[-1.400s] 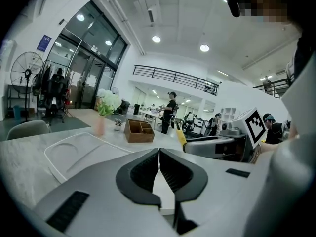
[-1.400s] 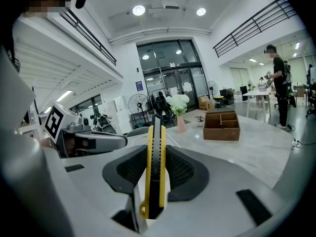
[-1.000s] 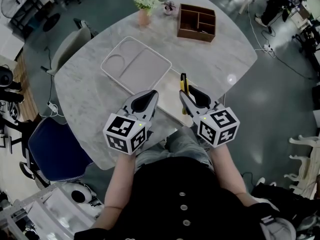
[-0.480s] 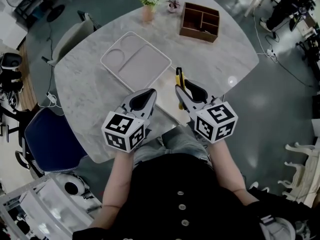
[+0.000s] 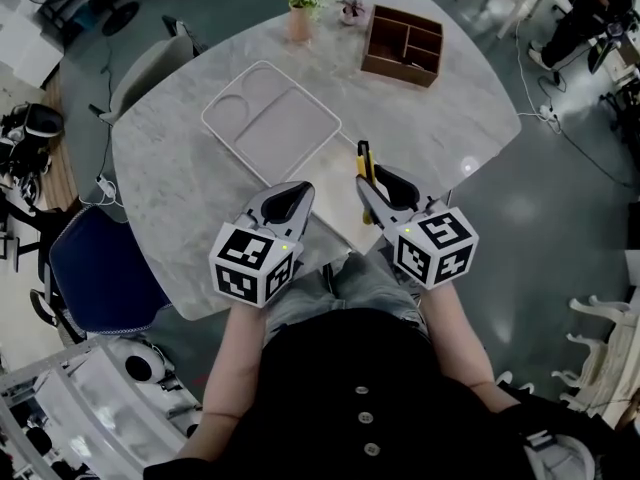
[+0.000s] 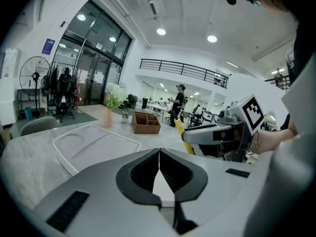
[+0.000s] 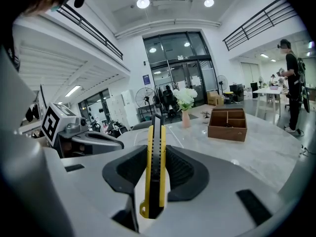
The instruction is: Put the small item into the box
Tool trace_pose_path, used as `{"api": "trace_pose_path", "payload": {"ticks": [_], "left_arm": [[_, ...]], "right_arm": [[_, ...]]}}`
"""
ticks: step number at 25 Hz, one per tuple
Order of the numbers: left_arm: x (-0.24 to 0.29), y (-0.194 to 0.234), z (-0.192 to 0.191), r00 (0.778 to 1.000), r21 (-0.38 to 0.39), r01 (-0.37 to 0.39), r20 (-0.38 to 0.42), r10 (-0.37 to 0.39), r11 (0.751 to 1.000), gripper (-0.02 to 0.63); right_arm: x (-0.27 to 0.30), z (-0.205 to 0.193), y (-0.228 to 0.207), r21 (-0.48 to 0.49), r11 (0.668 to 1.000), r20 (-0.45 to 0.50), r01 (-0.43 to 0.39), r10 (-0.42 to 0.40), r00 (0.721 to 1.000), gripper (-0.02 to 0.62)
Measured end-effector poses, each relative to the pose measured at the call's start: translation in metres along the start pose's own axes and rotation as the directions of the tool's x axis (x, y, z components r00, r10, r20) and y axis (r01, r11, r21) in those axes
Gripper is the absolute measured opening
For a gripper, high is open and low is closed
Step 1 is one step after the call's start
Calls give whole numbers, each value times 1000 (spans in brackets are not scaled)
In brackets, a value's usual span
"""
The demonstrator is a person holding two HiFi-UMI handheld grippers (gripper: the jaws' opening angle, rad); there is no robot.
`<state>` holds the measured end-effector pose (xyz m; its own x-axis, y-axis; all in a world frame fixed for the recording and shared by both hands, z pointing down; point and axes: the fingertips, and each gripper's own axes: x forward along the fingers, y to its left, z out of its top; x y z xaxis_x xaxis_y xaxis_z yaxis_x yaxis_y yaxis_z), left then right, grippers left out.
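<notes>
1. Your right tool (image 5: 368, 184) is clamped on a yellow-and-black utility knife (image 7: 154, 171). The pads press on both of its flat sides.
2. The knife stands on edge between the jaws. Its front end sticks out past the tips and its yellow tail loop sits back at the jaw base.
3. In the head view the knife's tip reaches out over the grey marble bench (image 5: 440, 118), near the close corner of the white rectangular tray (image 5: 270, 123). I can't tell whether it touches the bench.
4. Your left tool (image 6: 159, 152) has its jaws together at the tips, with nothing between them. It hangs just beside the right one, over the bench's near edge.
5. The brown wooden box with compartments (image 5: 395, 69) sits at the far side of the bench, well apart from the knife and both tools. The knife is not in the box.
6. The tray lies flat between the tools and the far edge, with a round recess at its left end and nothing on it.
7. A pink vase with white flowers (image 5: 300, 23) stands upright near the box, on its left.
</notes>
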<state>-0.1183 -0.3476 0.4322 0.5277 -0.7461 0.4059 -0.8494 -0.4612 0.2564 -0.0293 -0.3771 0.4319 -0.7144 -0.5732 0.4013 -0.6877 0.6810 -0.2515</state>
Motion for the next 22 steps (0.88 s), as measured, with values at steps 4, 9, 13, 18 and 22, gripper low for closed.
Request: {"api": "trace_pose_path", "payload": {"ticks": [4, 9, 13, 18, 22], "left_arm": [[1, -1, -3, 1000, -27, 10, 9, -10, 1000, 23], [1, 1, -9, 1000, -49, 1, 10, 0, 999, 21], [4, 2, -16, 1000, -55, 2, -8, -2, 998, 23], [7, 8, -30, 1000, -90, -18, -16, 17, 996, 23], [12, 11, -41, 999, -123, -27, -31, 23, 992, 23]], "right_arm": [[-1, -3, -1, -9, 1000, -14, -9, 9, 1000, 118], [2, -9, -3, -21, 1000, -44, -21, 20, 999, 118], [6, -14, -4, -27, 999, -70, -29, 27, 997, 118], [13, -24, -7, -42, 998, -117, -44, 38, 992, 118], [19, -32, -11, -60, 996, -166, -60, 50, 985, 119]]}}
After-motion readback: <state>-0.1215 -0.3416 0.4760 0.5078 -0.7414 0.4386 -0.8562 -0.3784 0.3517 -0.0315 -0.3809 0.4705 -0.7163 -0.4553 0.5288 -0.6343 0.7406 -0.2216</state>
